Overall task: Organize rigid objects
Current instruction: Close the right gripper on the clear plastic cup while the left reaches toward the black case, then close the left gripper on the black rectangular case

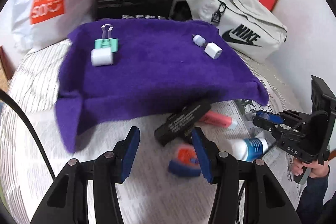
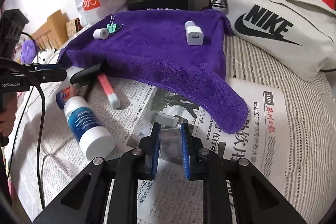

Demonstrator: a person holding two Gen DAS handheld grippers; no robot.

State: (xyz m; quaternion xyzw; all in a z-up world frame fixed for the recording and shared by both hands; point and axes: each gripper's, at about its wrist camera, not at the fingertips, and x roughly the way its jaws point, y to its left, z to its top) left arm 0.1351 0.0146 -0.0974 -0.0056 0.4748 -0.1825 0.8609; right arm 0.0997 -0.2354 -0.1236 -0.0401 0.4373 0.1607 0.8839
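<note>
Ahead of the right gripper, which sits closed on a clear block over the newspaper, lies the towel; on it the charger lies right of the tape roll, with the binder clip just behind the roll. Left of this gripper lies the bottle, the marker beyond it. Before the left gripper a dark box lies partly under the towel's near edge, a small pod by its right finger.
</note>
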